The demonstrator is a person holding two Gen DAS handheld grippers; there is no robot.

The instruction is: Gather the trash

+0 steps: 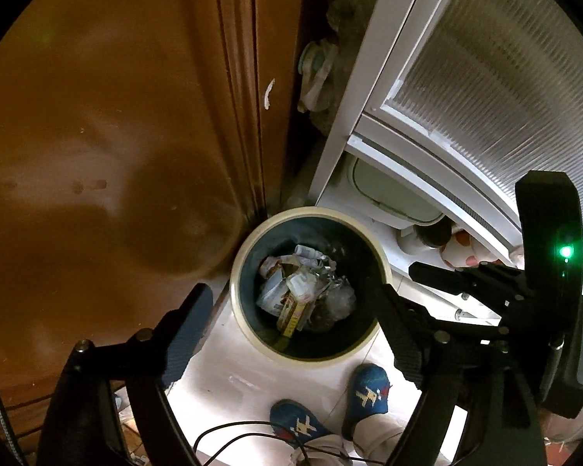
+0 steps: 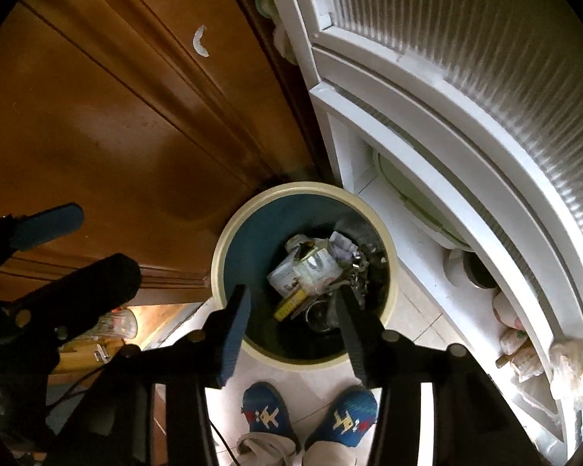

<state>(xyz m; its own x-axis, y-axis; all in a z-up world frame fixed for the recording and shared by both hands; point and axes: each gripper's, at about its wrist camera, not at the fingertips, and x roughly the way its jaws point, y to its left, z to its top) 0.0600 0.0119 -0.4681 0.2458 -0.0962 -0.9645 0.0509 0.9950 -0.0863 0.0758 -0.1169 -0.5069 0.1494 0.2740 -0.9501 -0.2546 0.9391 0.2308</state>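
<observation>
A round trash bin (image 1: 245, 248) with a cream rim and dark blue inside stands on the floor in the corner between a wooden door and a white cabinet; it also shows in the right wrist view (image 2: 229, 233). Crumpled paper, wrappers and a yellow carton (image 1: 303, 291) lie in it, also seen from the right wrist (image 2: 311, 272). My left gripper (image 1: 295, 306) is open and empty above the bin. My right gripper (image 2: 291, 306) is open and empty over the bin's near rim. The right gripper shows in the left wrist view (image 1: 486, 295), and the left gripper in the right wrist view (image 2: 77, 248).
A brown wooden door (image 1: 116, 116) is on the left. A white cabinet with a ribbed glass door (image 1: 486, 77) is on the right, with jars and cups on its low shelf (image 2: 482, 272). The person's blue slippers (image 2: 264, 415) stand on the pale tiled floor below the bin.
</observation>
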